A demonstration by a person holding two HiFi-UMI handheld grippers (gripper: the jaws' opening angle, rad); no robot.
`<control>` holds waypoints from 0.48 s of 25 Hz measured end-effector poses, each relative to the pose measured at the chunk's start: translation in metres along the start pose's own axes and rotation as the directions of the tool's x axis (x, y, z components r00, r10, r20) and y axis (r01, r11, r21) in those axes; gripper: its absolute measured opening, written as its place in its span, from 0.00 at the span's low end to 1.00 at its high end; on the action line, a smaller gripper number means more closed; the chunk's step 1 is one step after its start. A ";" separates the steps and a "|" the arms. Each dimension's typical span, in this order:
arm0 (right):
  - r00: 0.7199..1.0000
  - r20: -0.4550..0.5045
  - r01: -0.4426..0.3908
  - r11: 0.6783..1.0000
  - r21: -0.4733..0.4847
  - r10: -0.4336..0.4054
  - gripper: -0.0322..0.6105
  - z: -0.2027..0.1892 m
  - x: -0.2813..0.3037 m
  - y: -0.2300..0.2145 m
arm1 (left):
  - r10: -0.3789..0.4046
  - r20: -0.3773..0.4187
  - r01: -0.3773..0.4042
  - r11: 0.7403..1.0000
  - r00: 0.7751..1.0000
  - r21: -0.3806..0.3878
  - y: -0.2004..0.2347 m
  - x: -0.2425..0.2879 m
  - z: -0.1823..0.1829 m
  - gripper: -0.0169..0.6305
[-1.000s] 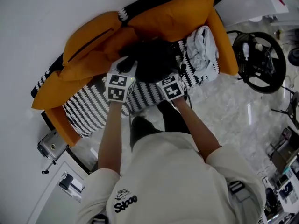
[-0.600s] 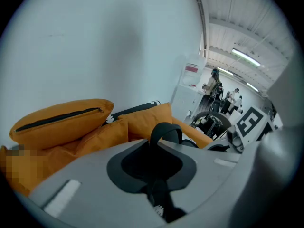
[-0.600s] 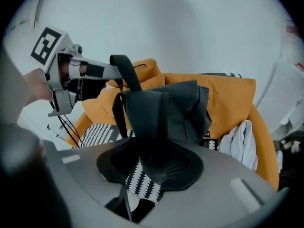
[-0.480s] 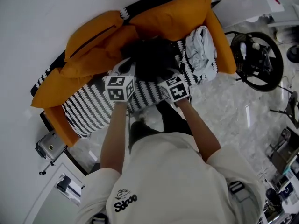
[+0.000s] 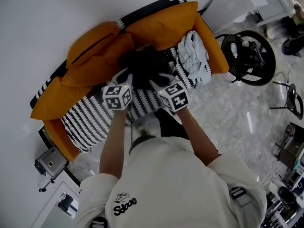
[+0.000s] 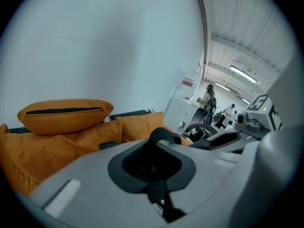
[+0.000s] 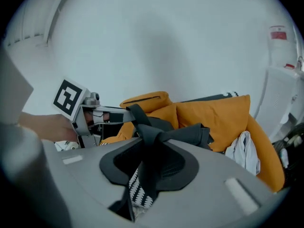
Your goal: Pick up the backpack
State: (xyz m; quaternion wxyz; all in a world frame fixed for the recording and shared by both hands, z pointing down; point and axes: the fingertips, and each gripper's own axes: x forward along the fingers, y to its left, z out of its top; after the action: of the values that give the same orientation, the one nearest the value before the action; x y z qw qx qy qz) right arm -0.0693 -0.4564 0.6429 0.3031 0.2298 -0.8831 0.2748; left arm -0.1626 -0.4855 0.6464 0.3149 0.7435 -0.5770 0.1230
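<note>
The black backpack (image 5: 146, 66) lies on the striped sofa seat, in front of the orange cushions. My left gripper (image 5: 124, 76) reaches its left side and my right gripper (image 5: 160, 81) its right side. In the left gripper view the left gripper (image 6: 159, 144) has just been closing and is now shut on a black strap (image 6: 164, 133). In the right gripper view the right gripper (image 7: 148, 144) has also been closing and pinches a bunched black strap (image 7: 156, 136). That strap runs taut across to the left gripper (image 7: 118, 114). The backpack body (image 7: 192, 134) hangs behind the strap.
Orange cushions (image 5: 97, 56) line the sofa back. A black-and-white striped cover (image 5: 90, 115) lies over the seat and a white garment (image 5: 194, 56) at its right end. A steering wheel rig (image 5: 247, 58) stands on the marble floor. People stand far off (image 6: 209, 101).
Both grippers have risen toward the camera and drawn closer together. Their jaws have closed on the backpack straps, and the black fabric is pulled up between them.
</note>
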 end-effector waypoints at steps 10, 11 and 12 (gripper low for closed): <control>0.983 0.180 -0.021 1.000 0.007 0.019 0.18 0.009 -0.065 0.056 | -0.098 0.158 0.085 0.992 0.983 0.091 -0.039 -0.076 0.026 0.05; 0.981 0.194 -0.022 1.000 0.001 0.022 0.18 0.010 -0.071 0.063 | -0.103 0.171 0.086 0.991 0.980 0.099 -0.042 -0.084 0.029 0.05; 0.978 0.208 -0.023 1.000 -0.006 0.023 0.18 0.010 -0.077 0.070 | -0.106 0.183 0.088 0.990 0.977 0.106 -0.045 -0.093 0.031 0.05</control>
State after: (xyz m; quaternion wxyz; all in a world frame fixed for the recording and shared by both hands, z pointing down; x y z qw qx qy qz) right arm -0.0587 -0.3919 0.5607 0.2063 0.2465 -0.9130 0.2511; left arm -0.1546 -0.4259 0.5571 0.2279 0.7936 -0.5604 0.0646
